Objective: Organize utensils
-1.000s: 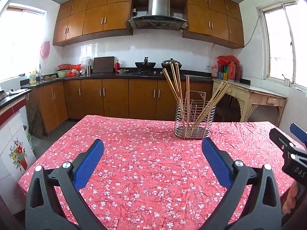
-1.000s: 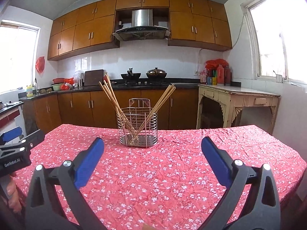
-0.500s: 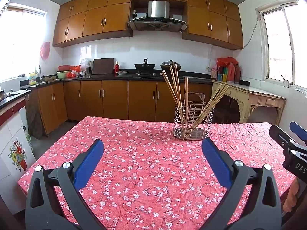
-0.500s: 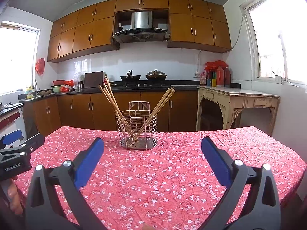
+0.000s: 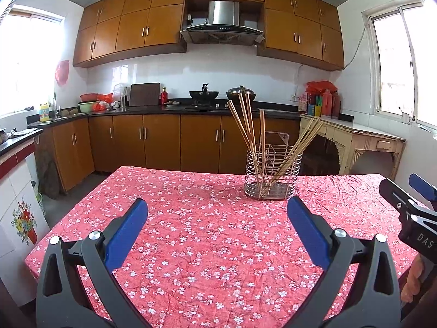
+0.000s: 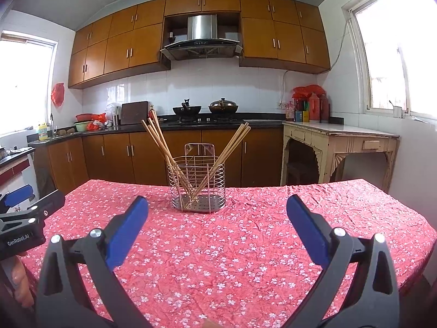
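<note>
A wire utensil holder (image 5: 273, 175) stands on the far part of the table with several wooden chopsticks (image 5: 243, 120) leaning out of it; it also shows in the right wrist view (image 6: 198, 188) with the chopsticks (image 6: 159, 142) fanned left and right. My left gripper (image 5: 217, 213) is open and empty, held above the tablecloth well short of the holder. My right gripper (image 6: 217, 210) is open and empty, also short of the holder. Each gripper shows at the edge of the other's view.
The table wears a red floral cloth (image 5: 207, 232). Behind it run brown kitchen cabinets with a black counter (image 5: 169, 109), a stove with a wok and a pot, and a cream side table (image 5: 355, 139) at the right under a window.
Both grippers have drawn back and risen slightly; the holder sits a little farther and higher in both views. Both stay open and empty.
</note>
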Action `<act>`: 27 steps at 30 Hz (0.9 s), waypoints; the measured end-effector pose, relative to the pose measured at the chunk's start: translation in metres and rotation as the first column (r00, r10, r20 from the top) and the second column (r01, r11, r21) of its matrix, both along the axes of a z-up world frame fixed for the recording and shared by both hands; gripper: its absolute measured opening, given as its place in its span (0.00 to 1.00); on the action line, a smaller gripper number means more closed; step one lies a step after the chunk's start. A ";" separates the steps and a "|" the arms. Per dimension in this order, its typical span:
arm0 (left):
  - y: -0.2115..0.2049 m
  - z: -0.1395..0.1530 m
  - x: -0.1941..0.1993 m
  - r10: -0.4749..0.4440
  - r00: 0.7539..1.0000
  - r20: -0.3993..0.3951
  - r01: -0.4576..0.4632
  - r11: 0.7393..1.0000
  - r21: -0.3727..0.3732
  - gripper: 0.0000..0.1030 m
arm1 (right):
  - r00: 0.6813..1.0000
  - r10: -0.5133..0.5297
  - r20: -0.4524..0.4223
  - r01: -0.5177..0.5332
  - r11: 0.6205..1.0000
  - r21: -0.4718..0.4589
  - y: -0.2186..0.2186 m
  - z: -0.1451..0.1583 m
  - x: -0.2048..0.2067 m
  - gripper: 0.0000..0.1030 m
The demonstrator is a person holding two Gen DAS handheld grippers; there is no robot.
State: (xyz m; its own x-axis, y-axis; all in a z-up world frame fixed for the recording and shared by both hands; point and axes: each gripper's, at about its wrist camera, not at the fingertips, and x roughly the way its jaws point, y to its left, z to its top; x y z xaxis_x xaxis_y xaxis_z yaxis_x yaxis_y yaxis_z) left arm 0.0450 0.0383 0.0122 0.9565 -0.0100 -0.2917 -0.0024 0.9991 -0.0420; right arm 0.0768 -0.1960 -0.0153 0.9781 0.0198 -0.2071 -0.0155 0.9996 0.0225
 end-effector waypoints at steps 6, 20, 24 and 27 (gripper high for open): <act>0.000 0.000 0.000 -0.002 1.000 0.000 0.002 1.000 0.001 0.98 | 1.000 0.001 -0.003 -0.001 1.000 0.001 0.000 0.000 0.000 0.96; -0.005 -0.003 0.001 -0.007 1.000 -0.009 0.007 1.000 -0.001 0.98 | 1.000 0.005 -0.008 -0.005 1.000 0.008 -0.001 0.000 0.001 0.96; -0.005 -0.003 0.001 -0.005 1.000 -0.007 0.005 1.000 -0.001 0.98 | 1.000 0.006 -0.009 -0.006 1.000 0.009 -0.001 0.000 0.001 0.96; -0.006 -0.003 0.000 -0.005 1.000 -0.003 0.005 1.000 0.001 0.98 | 1.000 0.005 -0.008 -0.005 1.000 0.008 -0.001 0.000 0.001 0.96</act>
State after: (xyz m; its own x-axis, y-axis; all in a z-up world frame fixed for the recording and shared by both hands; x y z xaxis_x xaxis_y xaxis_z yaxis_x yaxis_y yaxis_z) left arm 0.0452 0.0324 0.0094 0.9556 -0.0146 -0.2943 0.0027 0.9992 -0.0407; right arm 0.0777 -0.1967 -0.0150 0.9762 0.0264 -0.2150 -0.0204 0.9993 0.0303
